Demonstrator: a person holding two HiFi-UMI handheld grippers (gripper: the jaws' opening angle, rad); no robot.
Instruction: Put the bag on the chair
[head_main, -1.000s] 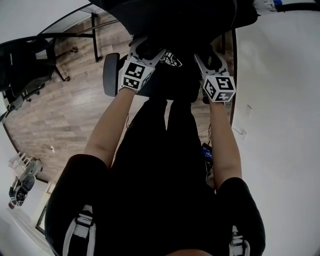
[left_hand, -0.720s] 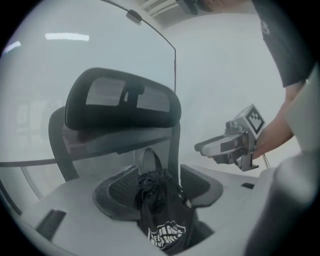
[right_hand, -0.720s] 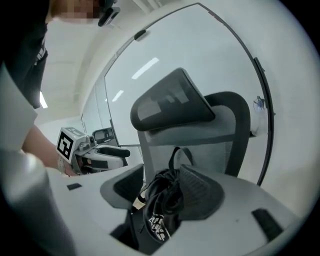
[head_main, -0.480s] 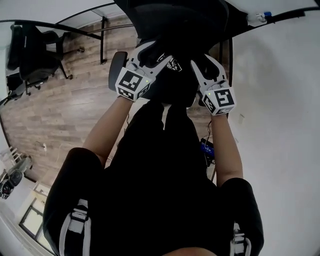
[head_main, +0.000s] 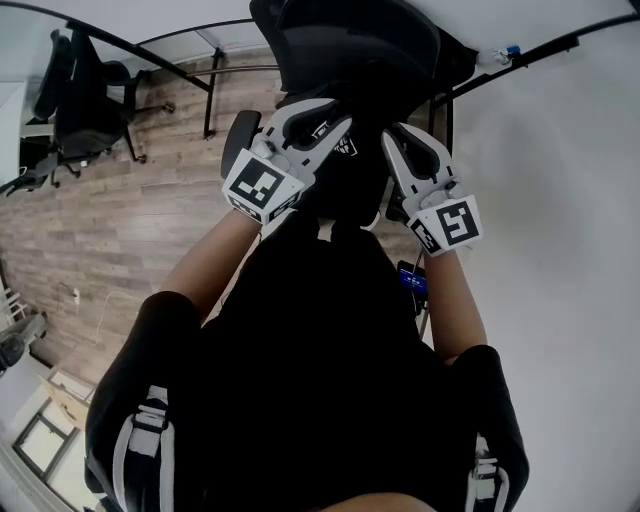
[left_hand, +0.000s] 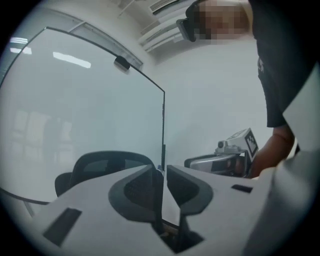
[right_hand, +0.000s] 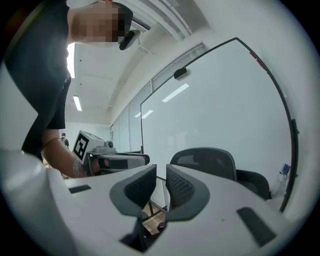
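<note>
Left gripper view looks along the left gripper (left_hand: 163, 172), whose fingers (left_hand: 142, 192) stand narrow, with a slim gap and nothing between them; they have just been closing. The right gripper (right_hand: 161, 172) matches: its fingers (right_hand: 182, 190) are close together, also just closing, on empty air. Beyond both sets of fingertips stands the chair (right_hand: 205, 160), its mesh back ahead of them, with a glass wall (left_hand: 90, 100) behind it. In the head view a dark shape with white print, which I take for the bag (head_main: 350, 160), sits below and between the two pairs of fingers. As far as I can tell it lies on the chair's seat, free of either grip. So the placing looks done, and the step in hand seems to be the pull-away after release. Next calls only for keeping the fingers off the bag and checking that it rests steady. Both forearms (head_main: 215, 265) reach forward side by side, grippers about level, marker cubes (head_main: 262, 185) turned up.
</note>
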